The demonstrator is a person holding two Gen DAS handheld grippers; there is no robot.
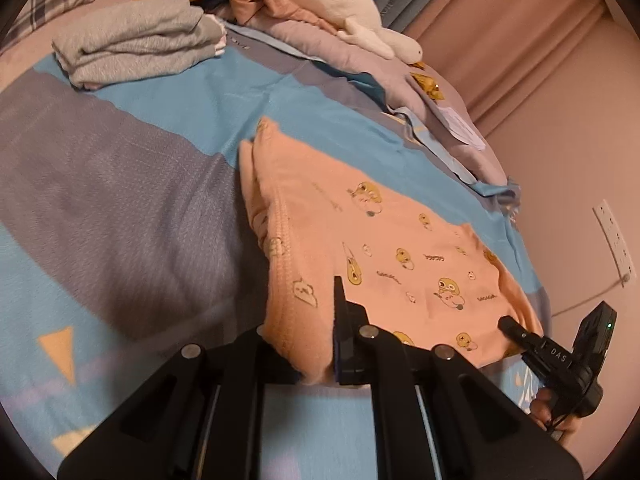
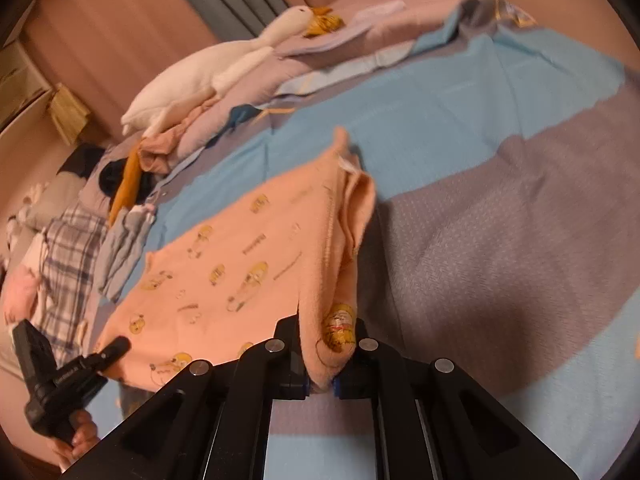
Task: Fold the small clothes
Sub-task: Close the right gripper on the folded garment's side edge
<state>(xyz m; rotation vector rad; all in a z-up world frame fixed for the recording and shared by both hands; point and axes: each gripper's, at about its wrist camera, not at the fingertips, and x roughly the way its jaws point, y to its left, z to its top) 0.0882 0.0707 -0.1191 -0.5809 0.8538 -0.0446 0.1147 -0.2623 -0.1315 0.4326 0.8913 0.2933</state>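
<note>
Careful: left gripper (image 1: 320, 360) and right gripper (image 2: 320, 376) each clench the peach printed garment's (image 1: 380, 248) near corners above the bedsheet (image 1: 120, 200); uneven lifting skews the fold.

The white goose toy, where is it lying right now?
The white goose toy lies at the far edge of the bed, on the rumpled pinkish bedding beside the curtains, beyond the peach garment.

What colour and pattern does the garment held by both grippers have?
The garment is peach-orange with small yellow cartoon figures and tiny words; the left wrist view shows it best.
</note>
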